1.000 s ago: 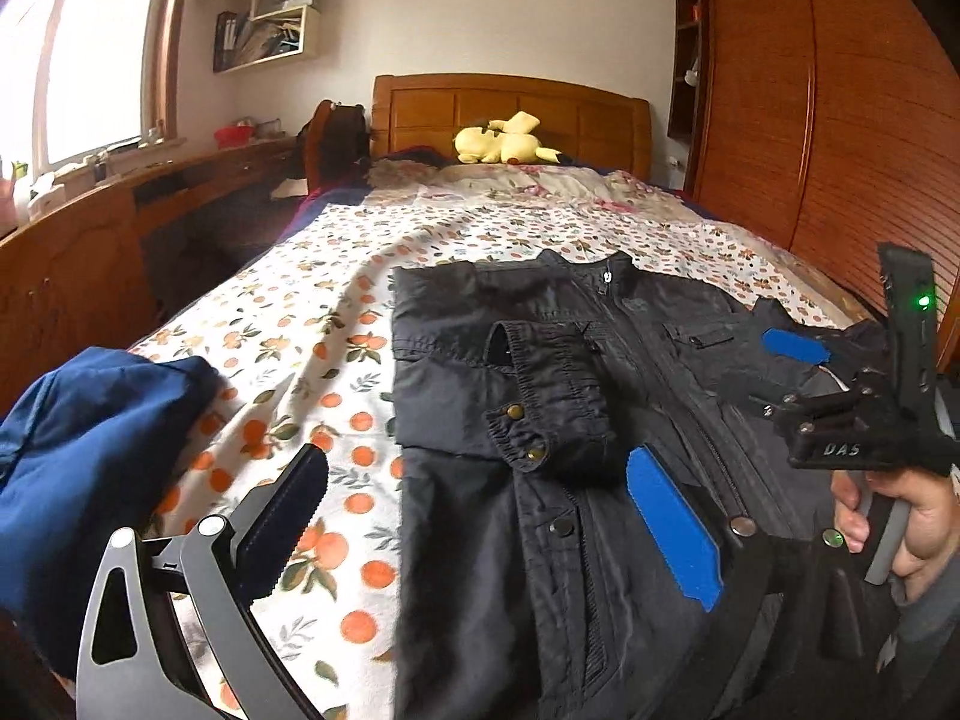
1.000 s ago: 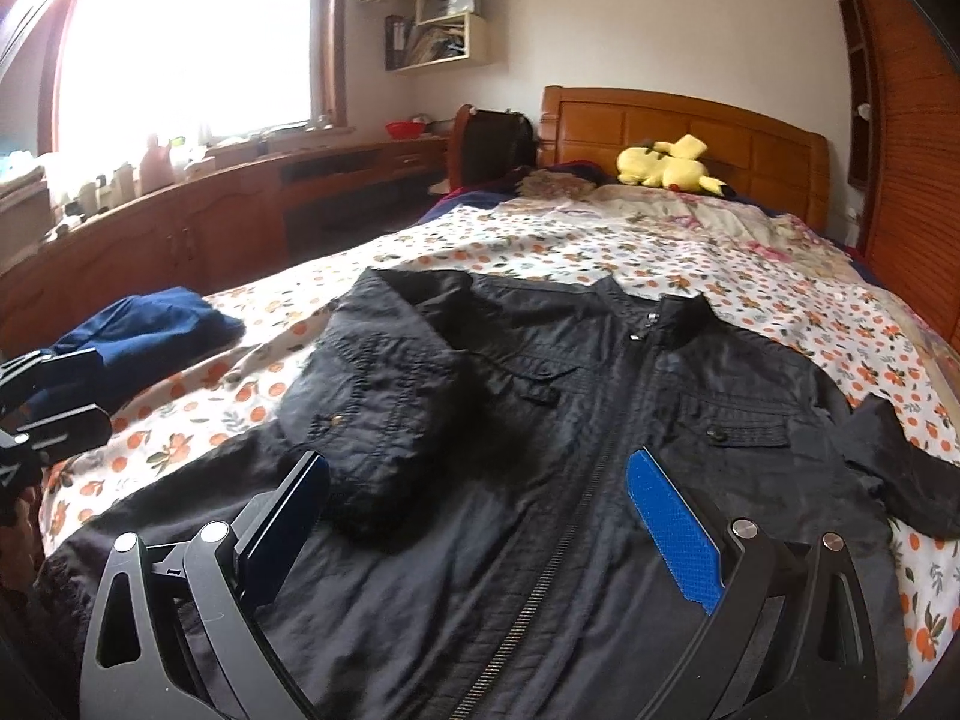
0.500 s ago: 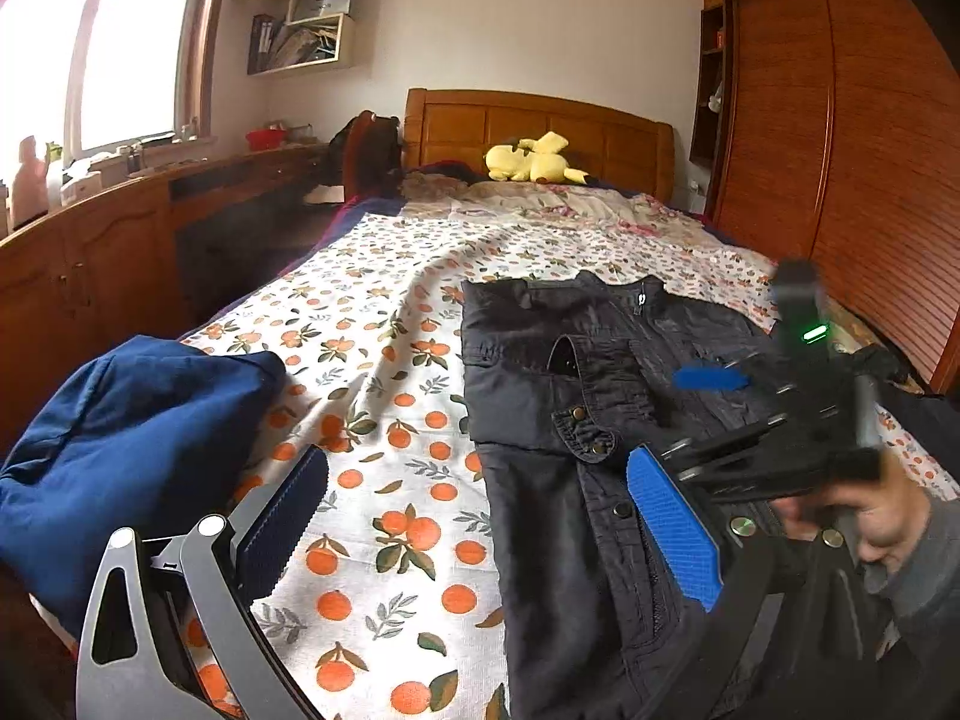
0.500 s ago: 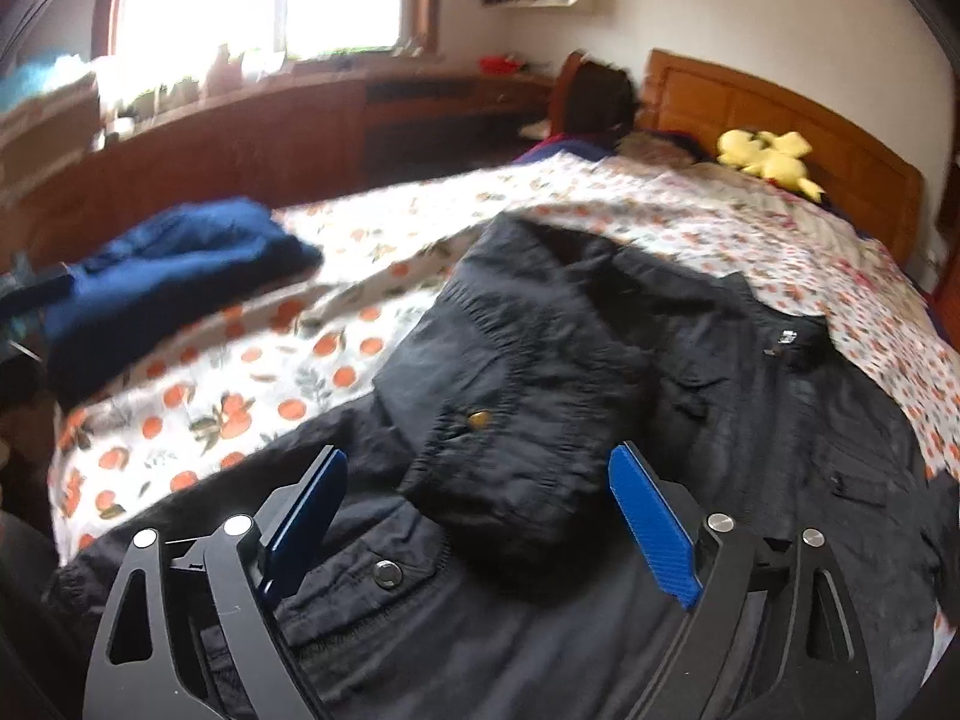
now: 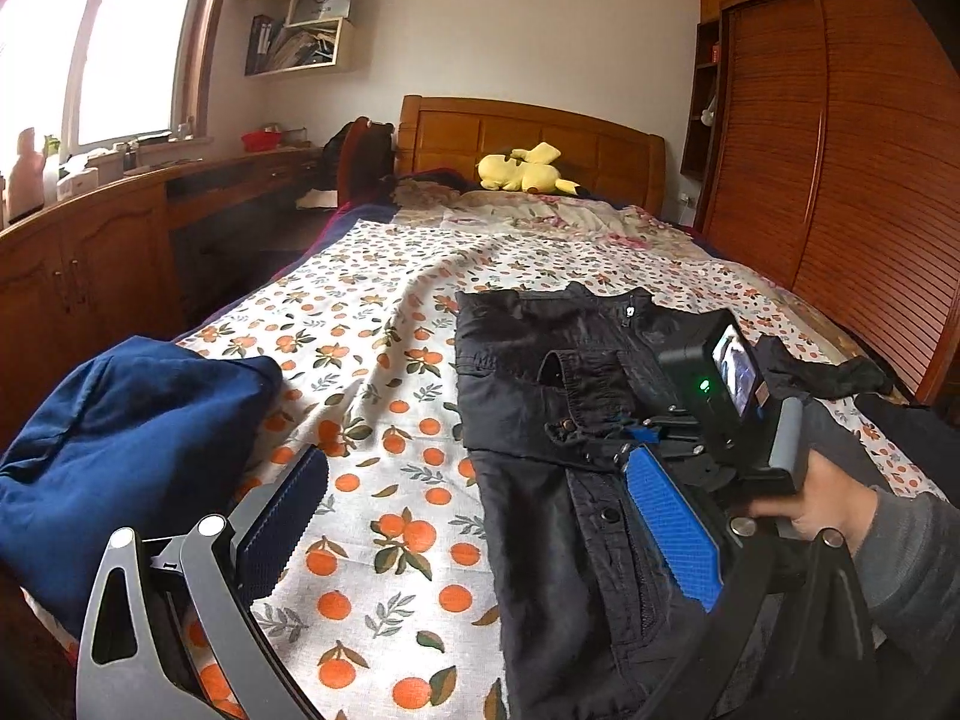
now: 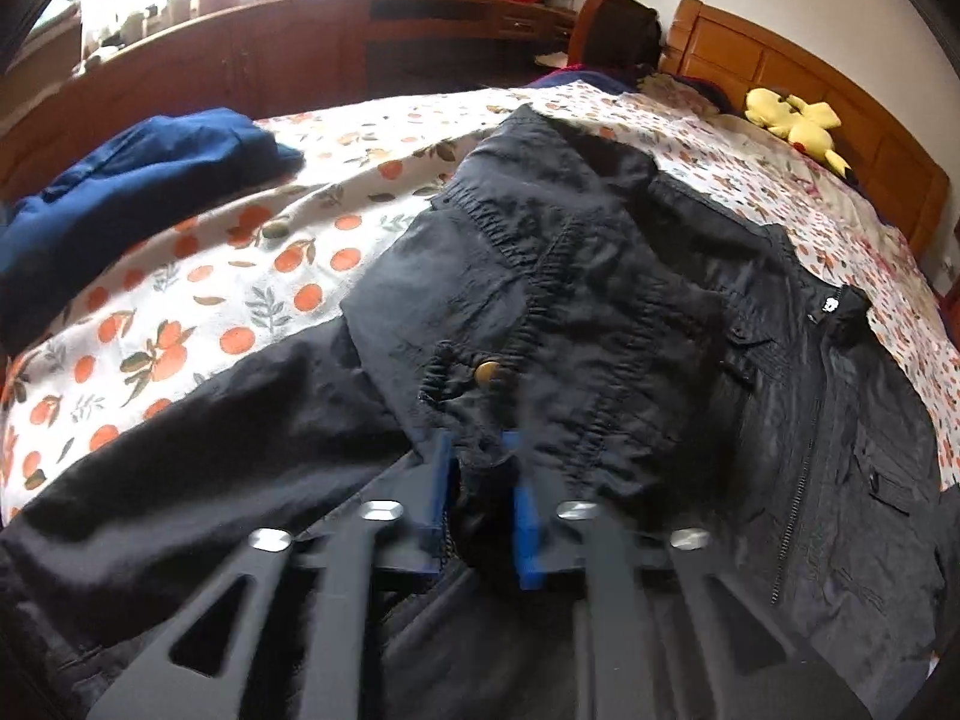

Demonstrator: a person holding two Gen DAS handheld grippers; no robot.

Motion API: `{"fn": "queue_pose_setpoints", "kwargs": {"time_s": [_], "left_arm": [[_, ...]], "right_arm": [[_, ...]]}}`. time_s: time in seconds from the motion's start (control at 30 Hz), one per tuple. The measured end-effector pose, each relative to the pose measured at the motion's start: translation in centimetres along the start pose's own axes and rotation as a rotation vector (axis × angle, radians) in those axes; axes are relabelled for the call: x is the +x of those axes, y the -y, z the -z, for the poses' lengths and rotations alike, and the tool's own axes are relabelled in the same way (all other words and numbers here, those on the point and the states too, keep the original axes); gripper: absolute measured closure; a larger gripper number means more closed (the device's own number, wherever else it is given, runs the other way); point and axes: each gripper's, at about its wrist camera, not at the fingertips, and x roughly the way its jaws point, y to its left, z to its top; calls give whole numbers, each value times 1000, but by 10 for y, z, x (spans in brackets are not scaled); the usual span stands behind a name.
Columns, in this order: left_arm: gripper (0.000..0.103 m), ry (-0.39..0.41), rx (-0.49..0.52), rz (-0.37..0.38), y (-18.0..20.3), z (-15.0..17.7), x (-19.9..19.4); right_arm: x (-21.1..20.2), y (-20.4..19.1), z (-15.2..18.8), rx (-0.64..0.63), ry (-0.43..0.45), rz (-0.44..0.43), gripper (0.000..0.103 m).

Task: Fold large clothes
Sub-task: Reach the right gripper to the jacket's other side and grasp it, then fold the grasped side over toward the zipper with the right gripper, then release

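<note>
A black jacket [image 5: 540, 396] lies flat on the bed, its left sleeve folded across the chest; it fills the right wrist view [image 6: 630, 312]. My right gripper [image 6: 480, 492] is shut on the cuff [image 6: 474, 396] of that folded sleeve, its blue pads pinching the fabric. In the left wrist view the right gripper [image 5: 636, 438] sits on the jacket's middle, held by a hand. My left gripper [image 5: 474, 516] is open and empty, above the bedsheet by the jacket's left edge.
A blue garment [image 5: 120, 438] is heaped at the bed's left edge, also in the right wrist view [image 6: 144, 180]. The orange-print sheet [image 5: 384, 360] covers the bed. A yellow plush [image 5: 528, 168] lies by the headboard. Wooden cabinets run left, a wardrobe [image 5: 870, 168] right.
My right gripper moved down to the folded sleeve and shut on its cuff. My left gripper drew back and left, off the jacket, staying open.
</note>
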Motion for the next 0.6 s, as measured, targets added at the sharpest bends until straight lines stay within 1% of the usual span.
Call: {"fn": "queue_pose_setpoints", "kwargs": {"time_s": [0.17,0.4,0.6], "left_arm": [[2,-10,9,19,9,2,4],[2,-22,29,36,21,4,9],[2,-33,39,54,33,4,15]], "right_arm": [[-40,16,2,39,90,-2,98],[-107,36,14,89,211,19,99],[-156,45,45,121,269,41,99]]}}
